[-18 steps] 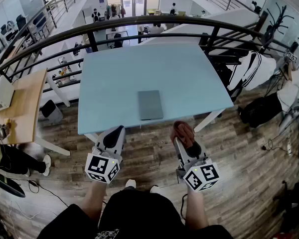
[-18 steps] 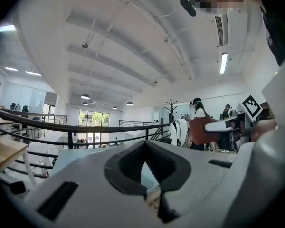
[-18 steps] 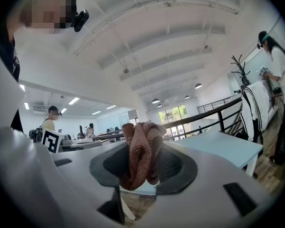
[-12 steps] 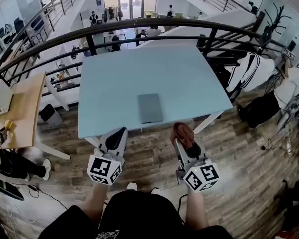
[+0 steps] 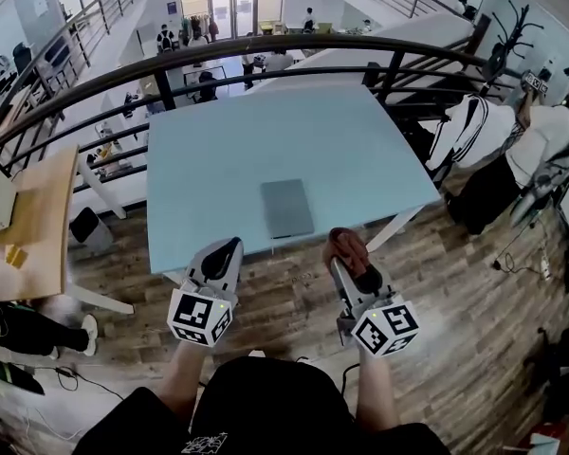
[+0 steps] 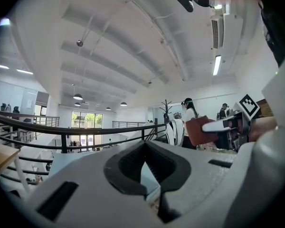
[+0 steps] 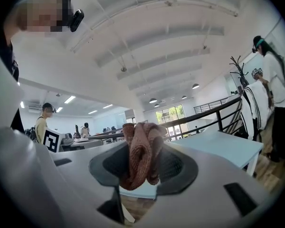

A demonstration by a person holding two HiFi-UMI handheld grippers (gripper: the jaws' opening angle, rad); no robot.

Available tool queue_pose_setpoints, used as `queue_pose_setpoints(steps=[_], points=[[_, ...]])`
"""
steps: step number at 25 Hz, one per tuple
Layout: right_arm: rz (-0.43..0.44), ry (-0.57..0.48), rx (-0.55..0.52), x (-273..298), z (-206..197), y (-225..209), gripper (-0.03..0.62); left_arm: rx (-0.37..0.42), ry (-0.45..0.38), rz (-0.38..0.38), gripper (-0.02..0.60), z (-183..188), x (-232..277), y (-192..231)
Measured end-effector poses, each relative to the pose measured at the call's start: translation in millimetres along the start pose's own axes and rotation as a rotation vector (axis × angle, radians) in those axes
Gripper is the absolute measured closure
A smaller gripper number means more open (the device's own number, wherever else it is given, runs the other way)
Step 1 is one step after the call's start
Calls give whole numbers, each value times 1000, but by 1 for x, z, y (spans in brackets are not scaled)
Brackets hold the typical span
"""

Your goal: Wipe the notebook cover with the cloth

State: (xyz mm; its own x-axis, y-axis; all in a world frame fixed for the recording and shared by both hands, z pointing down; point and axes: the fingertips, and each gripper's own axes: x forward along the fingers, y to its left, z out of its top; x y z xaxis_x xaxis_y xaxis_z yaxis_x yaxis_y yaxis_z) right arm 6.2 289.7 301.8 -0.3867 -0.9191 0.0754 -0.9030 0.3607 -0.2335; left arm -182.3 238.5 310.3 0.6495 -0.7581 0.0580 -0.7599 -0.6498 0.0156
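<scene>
A grey notebook [image 5: 286, 208] lies flat near the front edge of the pale blue table [image 5: 237, 140]. My right gripper [image 5: 349, 254] is shut on a reddish-brown cloth [image 5: 347, 248], bunched between its jaws [image 7: 141, 155], and hangs just off the table's front edge, right of the notebook. My left gripper [image 5: 222, 257] is shut with nothing in it, off the front edge to the notebook's left. In the left gripper view the cloth [image 6: 198, 130] shows at the right, and the jaws meet at their tips.
A dark railing [image 5: 266, 50] runs behind the table. A wooden desk [image 5: 28, 221] stands at the left, and a coat rack with clothes [image 5: 474, 131] at the right. A person [image 7: 275, 89] stands by the rack. Wood floor lies under my grippers.
The view has shifted slightly: table and notebook sit a little further left and down. Both grippers hold about the same pose, the cloth still gripped.
</scene>
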Motion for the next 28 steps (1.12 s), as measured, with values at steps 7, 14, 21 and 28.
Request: queue_pose_setpoints(steps=[7, 14, 21, 28], points=[[-36, -4, 3, 12, -5, 17, 441, -8, -7, -33, 574, -4, -6, 27], [-58, -17, 5, 24, -5, 35, 444, -16, -11, -66, 574, -7, -18, 49], [-59, -9, 28, 33, -14, 39, 444, -35, -6, -76, 574, -17, -21, 57], [-32, -6, 76, 53, -20, 21, 444, 6, 19, -70, 574, -23, -1, 56]])
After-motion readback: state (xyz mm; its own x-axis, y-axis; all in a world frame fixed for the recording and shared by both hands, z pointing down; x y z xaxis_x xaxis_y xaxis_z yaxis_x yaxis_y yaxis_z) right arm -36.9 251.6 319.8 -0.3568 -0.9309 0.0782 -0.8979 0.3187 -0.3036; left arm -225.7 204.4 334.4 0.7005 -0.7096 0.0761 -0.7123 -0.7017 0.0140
